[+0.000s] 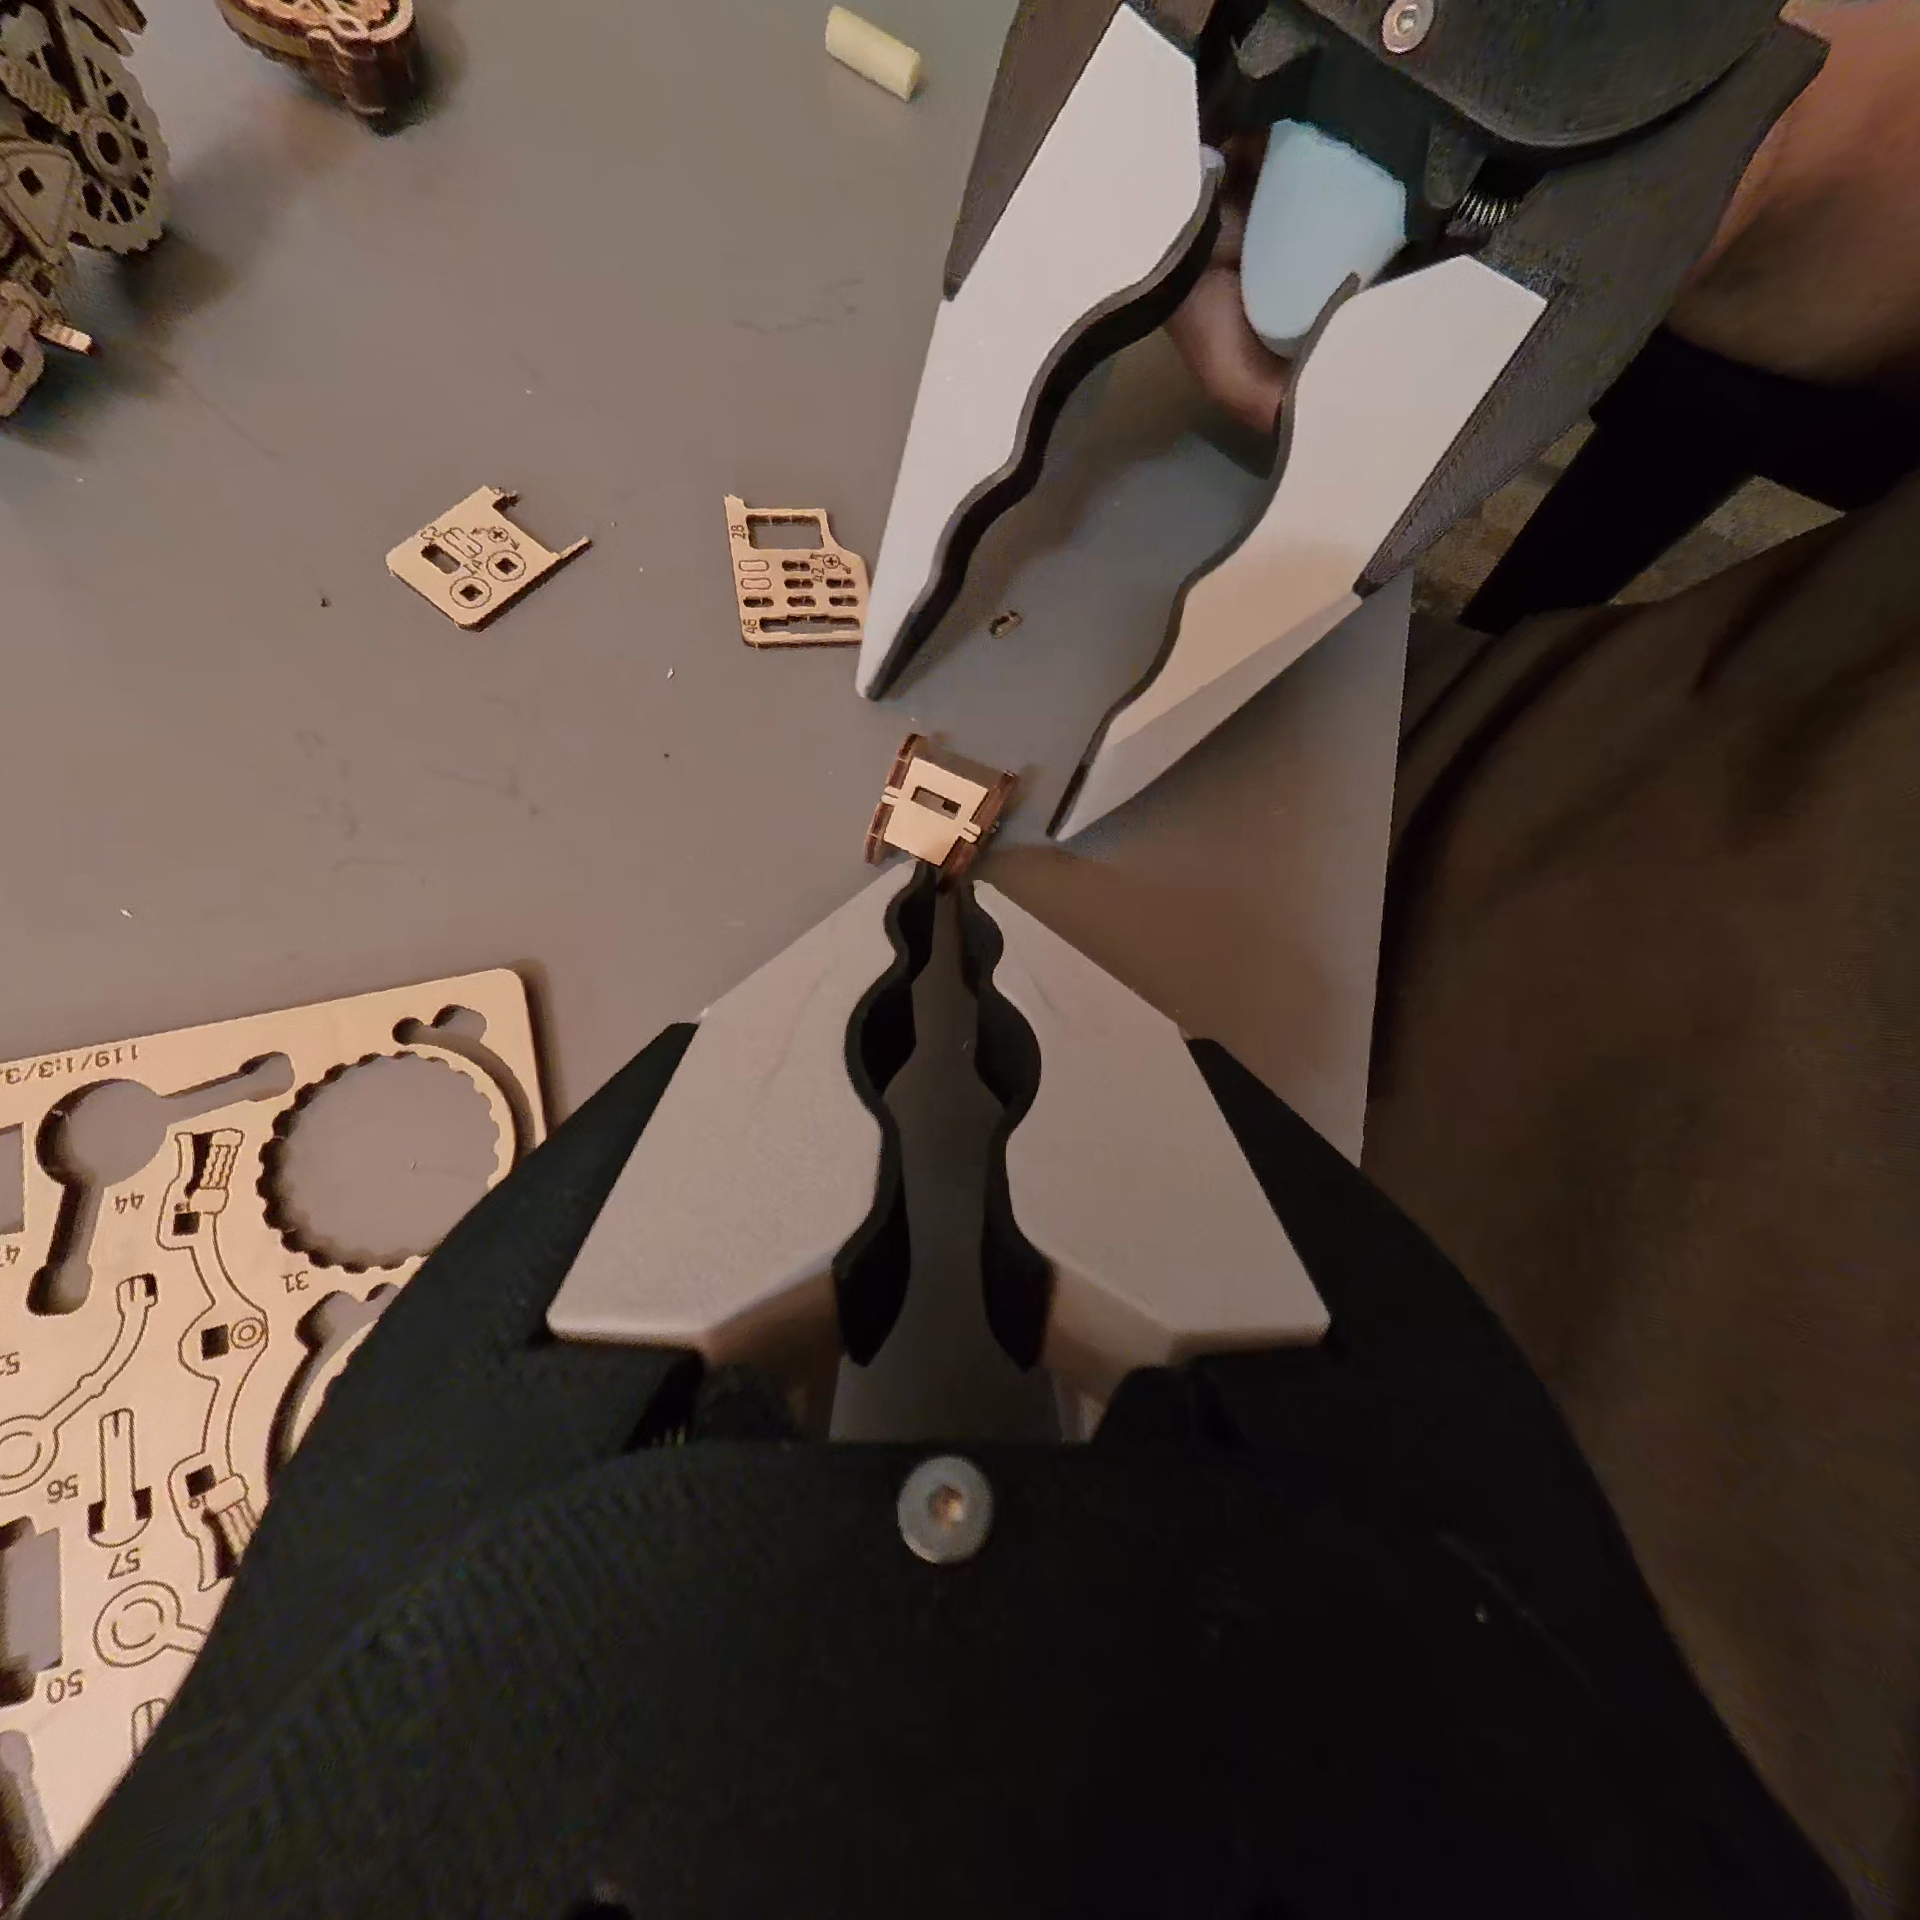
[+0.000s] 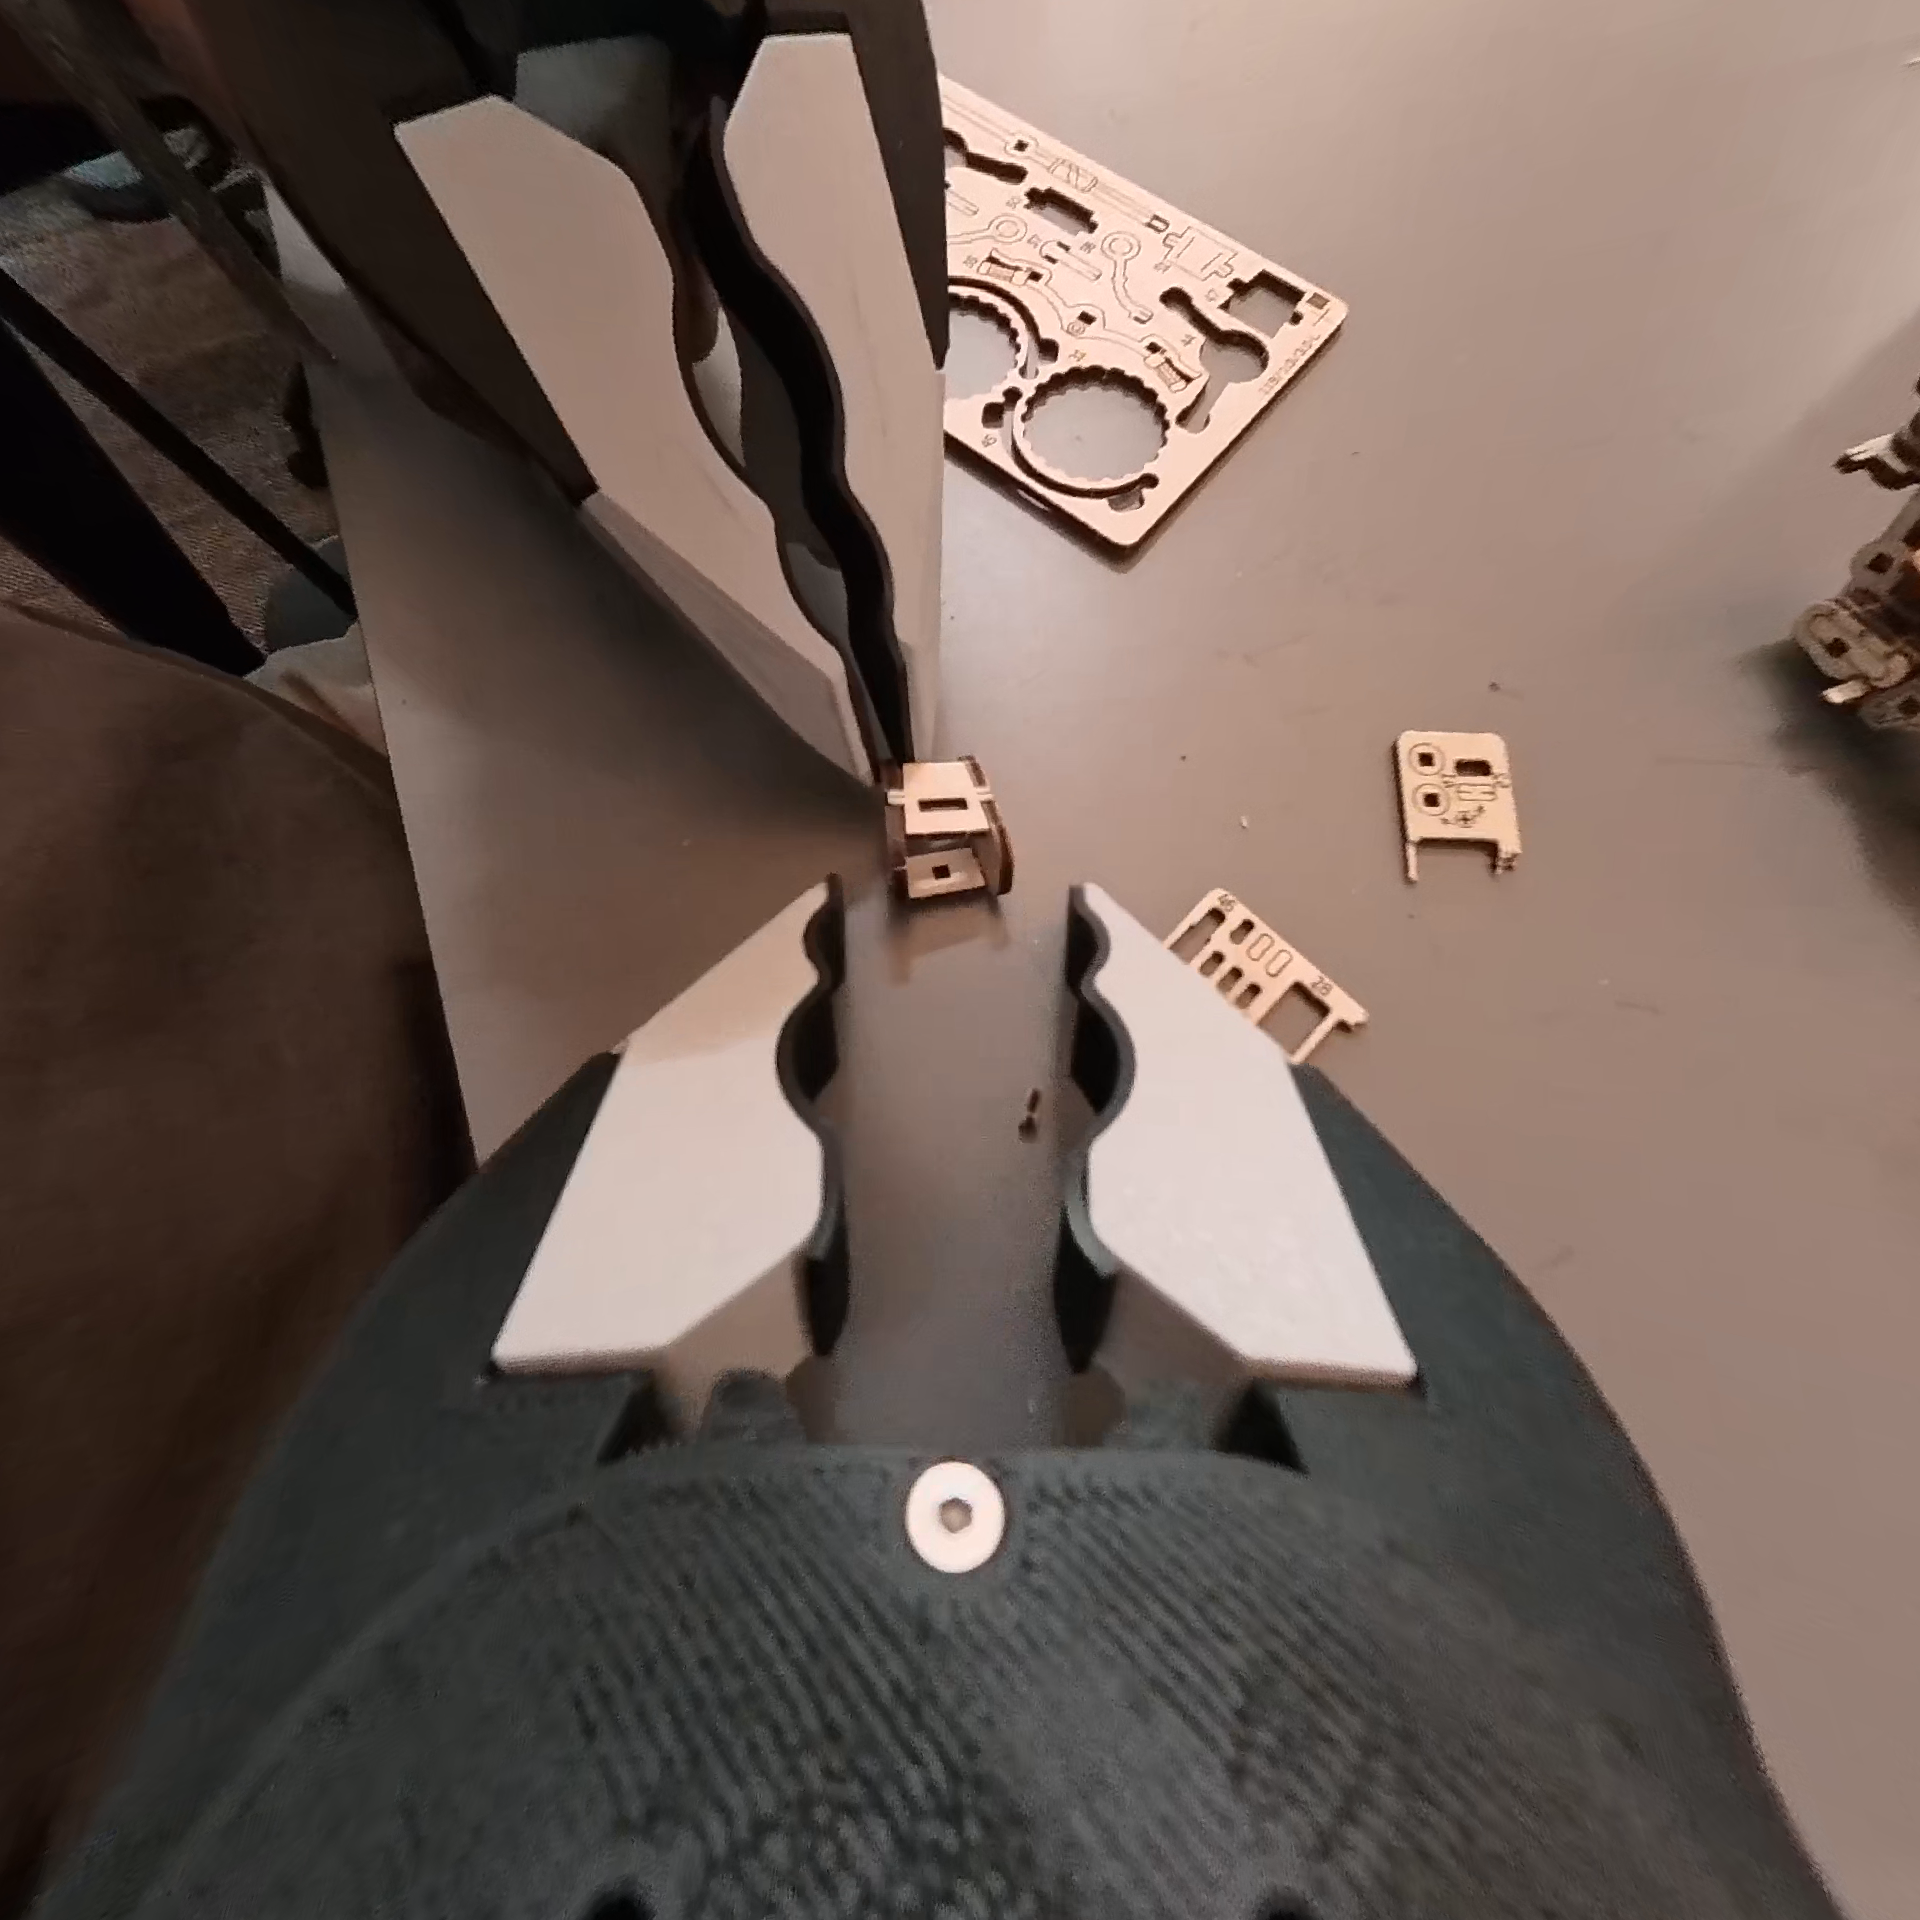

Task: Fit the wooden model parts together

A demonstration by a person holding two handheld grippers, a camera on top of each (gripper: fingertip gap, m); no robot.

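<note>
A small boxy wooden assembly [image 1: 938,814] is pinched at its near edge by the narrowed fingertips of the left gripper [image 1: 945,883], low over the grey table [image 1: 416,779]. The right gripper [image 2: 951,914] is held spread wide just beside it. Two loose flat wooden pieces [image 1: 480,561] [image 1: 802,574] are seen nearby.

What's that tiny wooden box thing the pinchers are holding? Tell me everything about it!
The little wooden box is made of thin, pale plywood pieces slotted together, with darker brown cut edges. Its top face has a small rectangular slot, and the right wrist view shows a lower face with a tiny square hole. Rounded side plates stick out past the faces. The left hand-held gripper pinches one edge at its fingertips, right above the grey table. The right hand-held gripper is open, close by, not touching.
</note>
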